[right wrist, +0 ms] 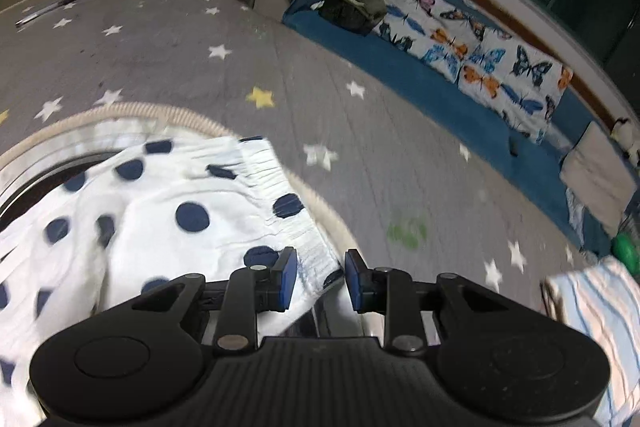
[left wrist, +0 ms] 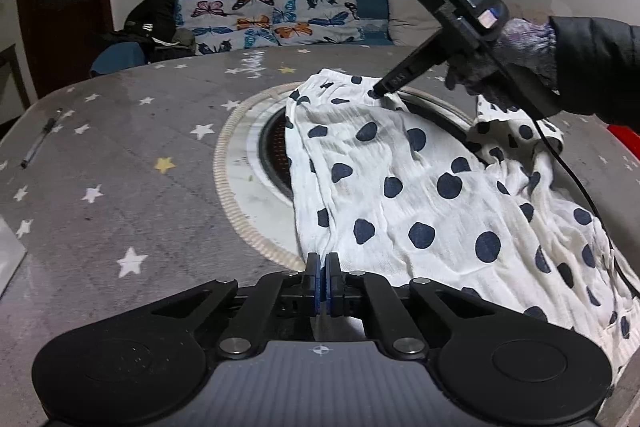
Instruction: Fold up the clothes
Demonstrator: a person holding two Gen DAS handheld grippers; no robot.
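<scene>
My left gripper (left wrist: 323, 261) pinched the polka-dot garment's (left wrist: 400, 187) hem; my right gripper (right wrist: 320, 267) stood open over its waistband.

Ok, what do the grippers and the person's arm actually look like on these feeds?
Both are black two-finger tools with blue pads and round side housings. The right gripper carries a small lit screen, a green light and a trailing black cable; the hand wears a purplish knit glove and black puffy sleeve.
</scene>
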